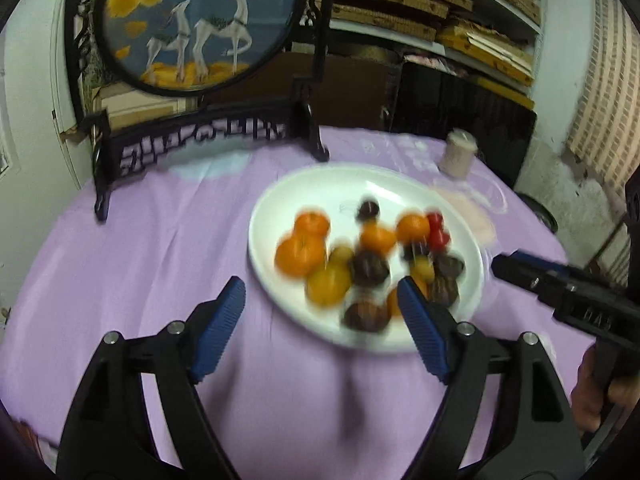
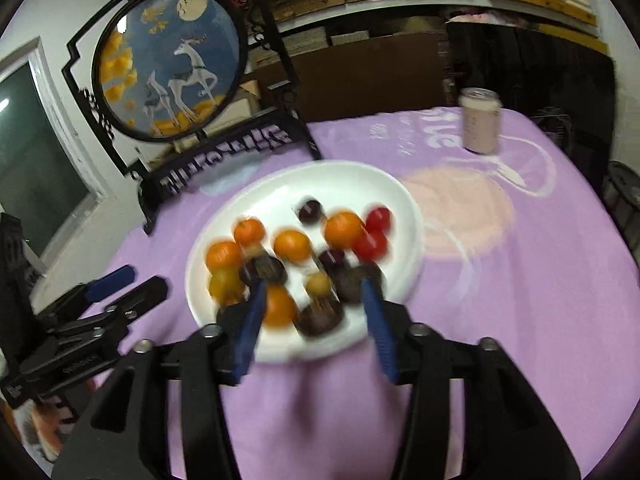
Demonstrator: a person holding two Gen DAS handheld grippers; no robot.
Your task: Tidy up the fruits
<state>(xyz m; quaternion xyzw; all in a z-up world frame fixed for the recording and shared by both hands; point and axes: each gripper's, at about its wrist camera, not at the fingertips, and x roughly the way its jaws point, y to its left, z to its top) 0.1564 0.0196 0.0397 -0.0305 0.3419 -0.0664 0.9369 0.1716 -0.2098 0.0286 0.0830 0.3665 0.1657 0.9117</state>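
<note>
A white plate [image 1: 298, 194] [image 2: 280, 186] sits on the purple tablecloth and holds a blurred heap of fruit. The heap has several oranges [image 1: 300, 256] [image 2: 292, 245], red tomatoes [image 1: 437, 233] [image 2: 372, 242], dark brown fruits [image 1: 369, 269] [image 2: 320, 318] and small yellow fruits [image 1: 328, 285] [image 2: 318, 283]. My left gripper [image 1: 320, 288] [image 2: 142, 280] is open and empty at the plate's near left rim. My right gripper [image 2: 313, 286] [image 1: 505, 265] is open over the plate's near edge. Fruit shows between its fingers, but the pads press on nothing.
A round deer picture in a black carved stand [image 1: 196, 20] [image 2: 168, 60] stands at the back left of the table. At the back right is a pale drink can [image 1: 458, 152] [image 2: 480, 124]. Shelves of stacked boards fill the wall behind. A hand [image 1: 592, 392] grips the right tool.
</note>
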